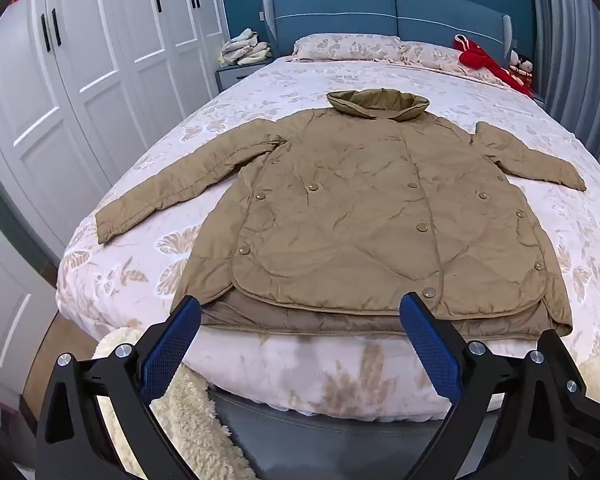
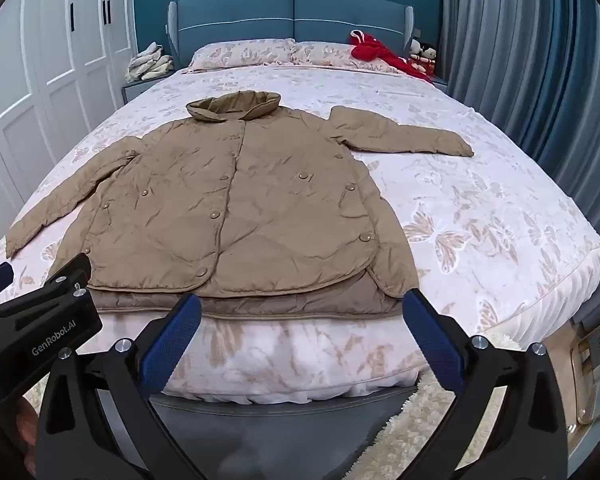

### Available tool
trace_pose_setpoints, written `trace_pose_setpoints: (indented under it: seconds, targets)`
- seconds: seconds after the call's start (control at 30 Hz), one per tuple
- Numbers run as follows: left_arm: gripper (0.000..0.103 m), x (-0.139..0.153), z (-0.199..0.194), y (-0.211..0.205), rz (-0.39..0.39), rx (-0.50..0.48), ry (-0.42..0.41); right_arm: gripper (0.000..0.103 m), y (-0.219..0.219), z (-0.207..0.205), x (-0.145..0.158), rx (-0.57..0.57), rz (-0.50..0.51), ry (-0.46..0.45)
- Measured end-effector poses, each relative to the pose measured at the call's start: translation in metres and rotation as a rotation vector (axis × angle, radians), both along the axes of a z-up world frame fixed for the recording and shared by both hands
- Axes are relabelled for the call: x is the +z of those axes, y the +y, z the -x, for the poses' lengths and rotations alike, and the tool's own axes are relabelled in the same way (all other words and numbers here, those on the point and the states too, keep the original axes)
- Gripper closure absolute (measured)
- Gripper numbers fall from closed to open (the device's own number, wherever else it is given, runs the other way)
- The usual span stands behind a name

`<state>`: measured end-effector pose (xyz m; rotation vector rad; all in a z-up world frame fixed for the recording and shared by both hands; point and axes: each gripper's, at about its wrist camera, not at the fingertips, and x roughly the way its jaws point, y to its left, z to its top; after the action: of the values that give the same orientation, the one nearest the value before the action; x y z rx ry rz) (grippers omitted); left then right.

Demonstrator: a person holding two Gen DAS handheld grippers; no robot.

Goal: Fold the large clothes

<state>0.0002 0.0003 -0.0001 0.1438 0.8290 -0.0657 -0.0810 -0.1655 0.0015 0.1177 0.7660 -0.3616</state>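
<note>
1. Bedroom w/ teal headboard (image 1: 388,8), white wardrobe (image 1: 80,80); bed (image 2: 480,208) has pale butterfly-print cover.
2. Tan quilted jacket (image 1: 360,208) lies flat, front up, sleeves spread, collar twd pillows, hem at foot edge.
3. Left gripper (image 1: 300,312): jaws wide apart, empty, just short of hem.
4. Right gripper (image 2: 302,312): same, jaws spread, nothing held, near hem's right corner.
5. Snap buttons round, fabric crinkled; jaw pads (image 2: 172,340) blue, textured.

Ahead of the hand-held gripper lies a bed (image 1: 520,248) with butterfly-print cover, two pillows (image 1: 348,46) and a red garment (image 1: 480,56) at its blue headboard (image 1: 388,8), white wardrobes (image 1: 80,72) to the left, grey curtains (image 2: 520,60) right, a fluffy cream rug (image 1: 188,412) below.
</note>
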Motion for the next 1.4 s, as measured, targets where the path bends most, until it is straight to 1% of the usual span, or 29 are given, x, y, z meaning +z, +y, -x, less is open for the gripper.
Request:
trace_pose_setpoints:
  seconds: [0.17,0.2,0.23,0.27,0.33,0.7,1.4]
  targets:
    - [0.005,-0.002,-0.003,0.002,0.01,0.007,0.007,0.005,-0.002,0.0,-0.002,0.002,-0.009,-0.002]
    - [0.006,-0.003,-0.004,0.003,0.011,0.007,0.007,0.005,0.003,-0.001,0.002,-0.002,0.017,0.007]
    - [0.006,-0.003,-0.005,0.004,0.011,0.008,0.007,0.005,0.003,0.0,0.002,-0.002,0.016,0.007]
    - [0.006,0.002,0.001,0.003,0.0,0.008,0.002,0.005,0.003,0.0,0.003,-0.002,0.015,0.008]
    - [0.006,0.003,0.001,0.004,-0.002,0.007,-0.002,0.005,0.005,-0.002,0.0,-0.002,0.021,0.011]
    - [0.006,0.011,0.002,0.004,-0.007,0.011,-0.003,0.005,0.005,0.001,0.004,-0.001,0.02,0.013]
    - [0.006,0.01,0.001,0.007,-0.008,0.02,-0.004,0.005,0.006,0.0,0.004,-0.001,0.02,0.015]
